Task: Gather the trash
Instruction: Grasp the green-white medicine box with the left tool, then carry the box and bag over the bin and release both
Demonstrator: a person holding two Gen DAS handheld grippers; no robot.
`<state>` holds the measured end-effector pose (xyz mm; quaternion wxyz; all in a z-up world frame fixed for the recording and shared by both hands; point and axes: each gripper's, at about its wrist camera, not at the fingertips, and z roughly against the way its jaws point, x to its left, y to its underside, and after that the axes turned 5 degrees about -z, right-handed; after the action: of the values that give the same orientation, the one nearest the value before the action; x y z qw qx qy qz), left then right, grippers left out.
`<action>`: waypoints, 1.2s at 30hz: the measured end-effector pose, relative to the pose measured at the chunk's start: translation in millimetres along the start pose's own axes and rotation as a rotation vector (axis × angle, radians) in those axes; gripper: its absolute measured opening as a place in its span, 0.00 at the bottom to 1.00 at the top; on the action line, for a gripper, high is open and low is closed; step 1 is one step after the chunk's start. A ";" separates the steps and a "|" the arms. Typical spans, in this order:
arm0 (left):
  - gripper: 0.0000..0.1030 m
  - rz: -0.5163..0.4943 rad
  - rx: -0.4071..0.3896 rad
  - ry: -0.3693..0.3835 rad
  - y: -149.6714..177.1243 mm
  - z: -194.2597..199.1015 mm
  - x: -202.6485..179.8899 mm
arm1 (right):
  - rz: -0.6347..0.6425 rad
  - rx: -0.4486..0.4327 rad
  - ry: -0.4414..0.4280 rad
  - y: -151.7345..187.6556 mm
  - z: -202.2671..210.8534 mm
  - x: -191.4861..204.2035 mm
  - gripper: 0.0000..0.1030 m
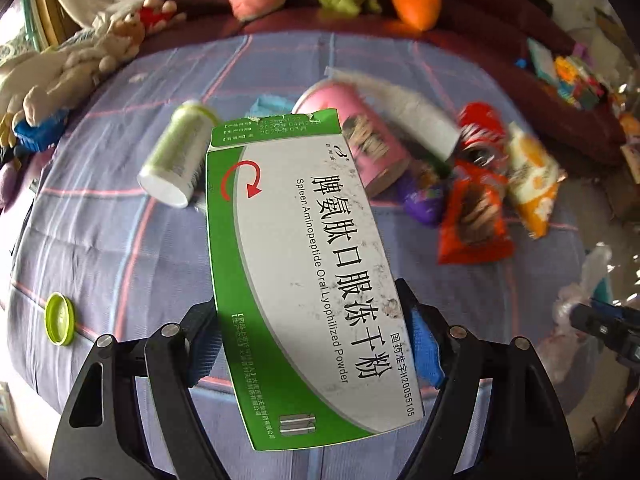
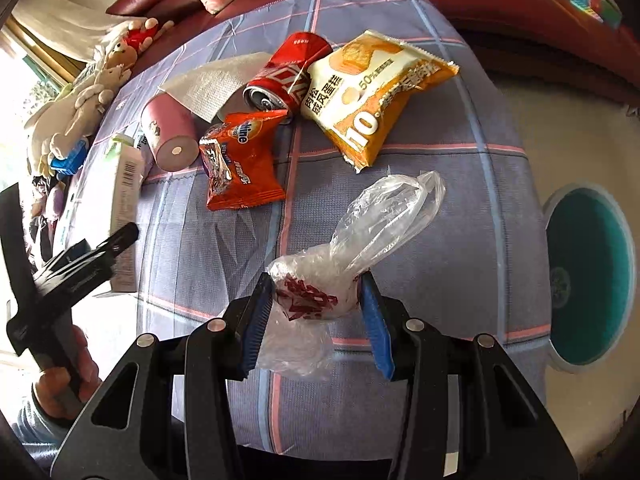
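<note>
A plaid purple cloth (image 2: 420, 168) with pink and blue lines covers the surface where the rubbish lies, with a dark red sofa (image 2: 500, 8) behind it and one round teal bin (image 2: 588, 276) off its right edge. One green and white medicine box (image 1: 304, 264) stands lifted between the fingers of the left claw (image 1: 316, 340), whose blue pads sit against its two long edges, so that claw is clenched on the box above the cloth. One clear plastic bag (image 2: 360, 248), with red print low on it, is pinched in the right claw (image 2: 316, 312), its loose top rising free over the cloth. Still lying on the cloth in a cluster are one yellow and white snack packet (image 2: 380, 96), one orange-red wrapper (image 2: 240, 164), one pink roll (image 2: 168, 136) on its side with one sheet of white paper towel (image 2: 216, 80) trailing from it, and one red drink can (image 2: 288, 76) on its side touching the yellow packet. One purple wrapper (image 1: 424, 200) is half hidden beside the orange-red one. Apart from the cluster lies one pale green bottle (image 1: 176, 156) on its side, open, and well away from it one lime-green cap (image 1: 58, 318).
</note>
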<state>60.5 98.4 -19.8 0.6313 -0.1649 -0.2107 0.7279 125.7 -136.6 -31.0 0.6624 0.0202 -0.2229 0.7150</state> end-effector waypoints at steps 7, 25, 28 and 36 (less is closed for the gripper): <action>0.76 -0.134 -0.087 0.140 -14.0 32.4 -44.3 | -0.063 -0.071 0.008 -4.9 27.1 -33.5 0.41; 0.76 -0.628 -0.051 0.417 -29.1 15.9 -306.0 | -0.405 -0.265 0.148 20.2 125.7 -241.6 0.41; 0.76 -0.686 -0.024 0.461 -24.5 9.0 -344.8 | -0.449 -0.263 0.165 24.7 130.0 -266.9 0.41; 0.76 -0.749 0.040 0.517 -12.3 -17.5 -407.8 | -0.507 -0.247 0.198 29.4 134.0 -305.5 0.41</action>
<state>140.4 -301.6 -39.0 0.8859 -0.2415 -0.0771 0.3884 99.1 -470.2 -18.0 0.8359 -0.0754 -0.2304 0.4925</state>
